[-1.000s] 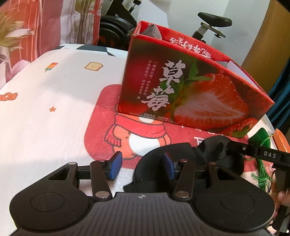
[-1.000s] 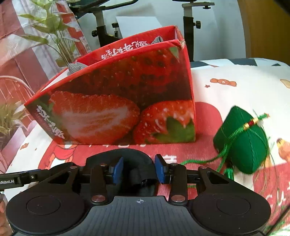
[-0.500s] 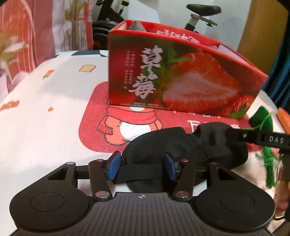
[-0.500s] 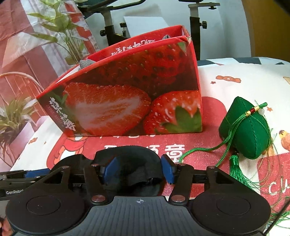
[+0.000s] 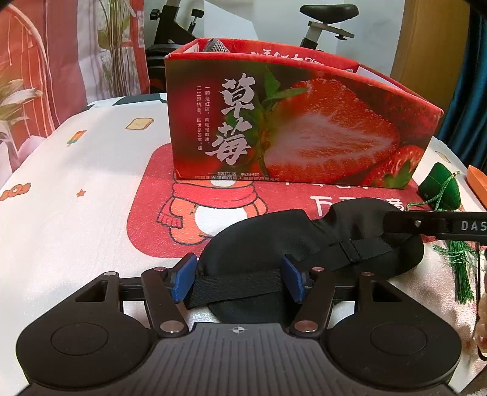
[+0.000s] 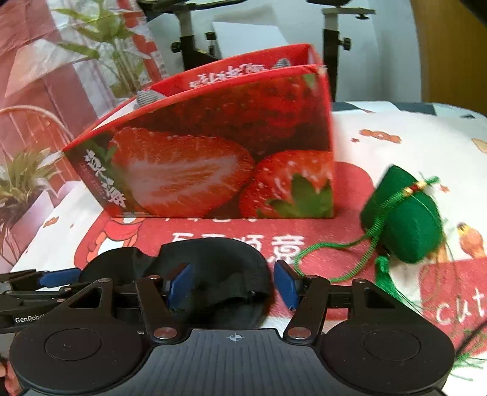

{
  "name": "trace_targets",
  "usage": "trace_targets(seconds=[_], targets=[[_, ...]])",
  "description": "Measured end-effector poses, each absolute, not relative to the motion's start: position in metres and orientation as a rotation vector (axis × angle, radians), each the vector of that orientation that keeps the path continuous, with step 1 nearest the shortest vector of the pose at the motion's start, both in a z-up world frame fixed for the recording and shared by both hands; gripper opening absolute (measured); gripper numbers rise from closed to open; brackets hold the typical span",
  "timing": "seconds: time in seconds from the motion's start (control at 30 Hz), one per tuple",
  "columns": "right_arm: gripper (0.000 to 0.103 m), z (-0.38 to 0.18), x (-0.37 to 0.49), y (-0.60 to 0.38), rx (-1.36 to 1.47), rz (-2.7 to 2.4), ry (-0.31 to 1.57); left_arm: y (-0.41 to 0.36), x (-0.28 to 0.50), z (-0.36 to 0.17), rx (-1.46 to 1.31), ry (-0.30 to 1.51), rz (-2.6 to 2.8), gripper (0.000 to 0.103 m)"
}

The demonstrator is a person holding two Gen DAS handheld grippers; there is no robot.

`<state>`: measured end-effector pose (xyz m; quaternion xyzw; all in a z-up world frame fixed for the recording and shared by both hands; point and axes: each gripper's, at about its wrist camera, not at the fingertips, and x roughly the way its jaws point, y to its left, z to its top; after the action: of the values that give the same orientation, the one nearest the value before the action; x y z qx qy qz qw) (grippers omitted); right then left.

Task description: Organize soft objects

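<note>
A black sleep mask (image 5: 274,237) lies flat on the red cartoon mat (image 5: 146,213), in front of the strawberry-print box (image 5: 304,128). My left gripper (image 5: 238,281) straddles the mask's left lobe and strap. Its jaws are opening and the blue pads sit at the strap's ends without squeezing it. My right gripper (image 6: 232,286) straddles the other lobe of the mask (image 6: 219,259), jaws opening, with its right pad clear of the fabric. A green zongzi-shaped pouch (image 6: 404,225) with a tassel rests to the right of the box (image 6: 213,158).
A grey woven item (image 5: 214,45) pokes out of the box. An orange object (image 5: 476,185) sits at the table's right edge beside the green pouch (image 5: 439,192). An exercise bike (image 5: 325,18) and patterned curtains stand behind the table. White printed cloth covers the table to the left.
The bunched mask has spread out flat on the mat. Both grippers' jaws have widened around it, and the left view has swung to face the box more squarely.
</note>
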<state>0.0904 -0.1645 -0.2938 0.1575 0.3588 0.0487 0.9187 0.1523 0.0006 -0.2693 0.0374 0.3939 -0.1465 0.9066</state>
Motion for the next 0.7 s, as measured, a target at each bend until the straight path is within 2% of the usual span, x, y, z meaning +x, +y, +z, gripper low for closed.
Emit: trace_targets(seconds=[0.5,0.57,0.7], targets=[[0.056,-0.298,0.078,-0.176,0.472,0.141,0.738,0.001,0.151,-0.27,0.079,0.805,-0.304,0.063],[0.05,-0.299,0.081,-0.179,0.499,0.145,0.732,0.001,0.151,-0.27,0.08,0.804,-0.304,0.063],[0.022,-0.297,0.081,-0.183,0.51,0.133,0.697,0.001,0.151,-0.27,0.081,0.804,-0.304,0.063]])
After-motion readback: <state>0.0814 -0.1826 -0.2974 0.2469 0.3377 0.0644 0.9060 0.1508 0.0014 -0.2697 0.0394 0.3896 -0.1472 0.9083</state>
